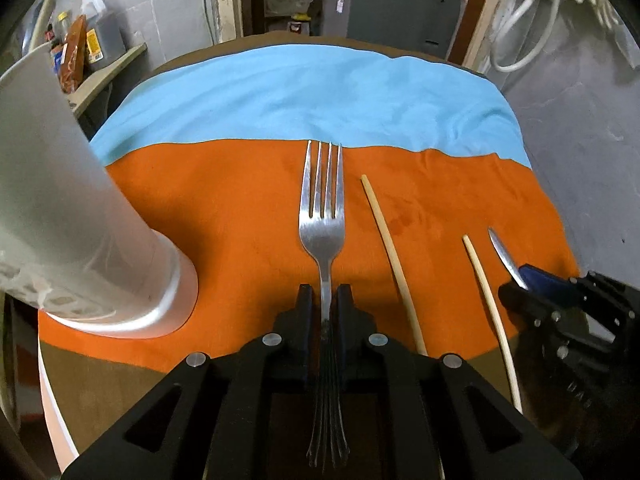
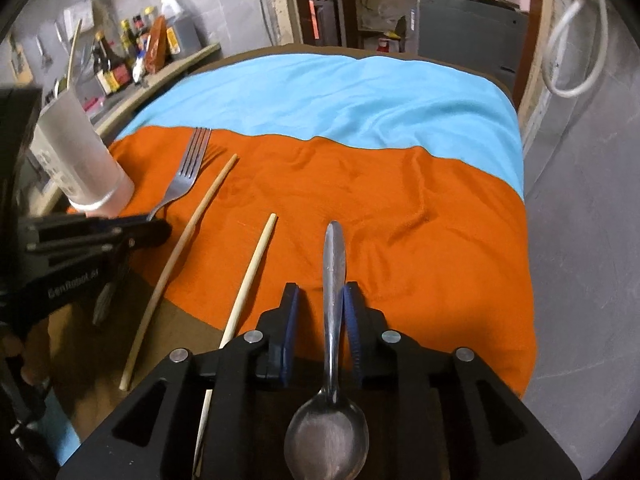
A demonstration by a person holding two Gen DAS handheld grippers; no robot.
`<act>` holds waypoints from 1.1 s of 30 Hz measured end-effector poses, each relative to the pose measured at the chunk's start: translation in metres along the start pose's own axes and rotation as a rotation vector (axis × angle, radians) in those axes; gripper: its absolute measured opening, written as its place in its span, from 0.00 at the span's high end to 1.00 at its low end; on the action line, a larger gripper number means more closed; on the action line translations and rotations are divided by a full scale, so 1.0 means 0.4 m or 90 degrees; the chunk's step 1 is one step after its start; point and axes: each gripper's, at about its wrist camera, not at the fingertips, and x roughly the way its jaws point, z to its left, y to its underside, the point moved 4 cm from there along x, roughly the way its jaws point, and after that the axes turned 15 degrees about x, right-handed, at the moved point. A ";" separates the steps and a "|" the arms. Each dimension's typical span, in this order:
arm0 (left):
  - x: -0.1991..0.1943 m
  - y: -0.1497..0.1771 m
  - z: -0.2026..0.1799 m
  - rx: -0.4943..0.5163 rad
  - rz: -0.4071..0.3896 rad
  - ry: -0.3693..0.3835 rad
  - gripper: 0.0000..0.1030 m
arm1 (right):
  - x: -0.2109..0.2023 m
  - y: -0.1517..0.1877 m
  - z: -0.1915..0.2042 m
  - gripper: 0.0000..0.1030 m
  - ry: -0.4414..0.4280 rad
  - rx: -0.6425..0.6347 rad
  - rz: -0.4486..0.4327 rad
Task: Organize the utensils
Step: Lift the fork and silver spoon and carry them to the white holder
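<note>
Left wrist view: left gripper (image 1: 323,294) pinching fork (image 1: 322,216) at neck, tines pointing ahead along fingers; frosted cup (image 1: 76,216) standing close on left.

Right wrist view: right gripper (image 2: 323,300) closing around spoon (image 2: 332,300), contact unclear; bowl trailing toward camera, cup (image 2: 80,160) lying far left, nearer left gripper.

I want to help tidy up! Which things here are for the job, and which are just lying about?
For the job: fork, spoon, two chopsticks, cup, left gripper, right gripper.

Lying about: sauce bottles, white hose, grey cabinet.
</note>
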 end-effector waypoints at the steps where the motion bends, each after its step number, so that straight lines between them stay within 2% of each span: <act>1: 0.001 0.000 0.003 -0.004 0.001 0.001 0.91 | 0.000 0.001 -0.002 0.80 0.004 0.001 0.000; 6: 0.000 0.005 -0.002 0.001 0.000 -0.014 0.93 | 0.002 0.000 -0.003 0.88 0.016 0.009 -0.002; 7: -0.001 0.006 -0.001 -0.004 -0.001 -0.016 0.95 | 0.001 -0.002 -0.004 0.92 0.012 0.010 0.000; 9: -0.005 0.008 -0.001 -0.018 -0.013 -0.007 0.97 | 0.000 -0.005 -0.008 0.92 -0.002 0.020 0.000; 13: -0.042 0.041 0.017 -0.080 -0.078 0.069 0.97 | -0.028 0.006 -0.036 0.92 -0.075 0.073 -0.026; 17: -0.132 0.078 0.015 -0.090 -0.189 0.075 0.97 | -0.088 0.027 -0.036 0.92 -0.135 0.098 -0.083; 20: -0.178 0.091 0.004 -0.079 -0.231 0.053 0.97 | -0.130 0.038 -0.019 0.92 -0.171 0.092 -0.128; 28: -0.160 0.125 -0.006 -0.084 -0.186 0.058 0.97 | -0.169 0.049 0.021 0.92 -0.194 0.082 -0.159; 33: -0.137 0.142 -0.007 -0.066 -0.129 0.048 0.97 | -0.182 0.047 0.034 0.92 -0.199 0.077 -0.166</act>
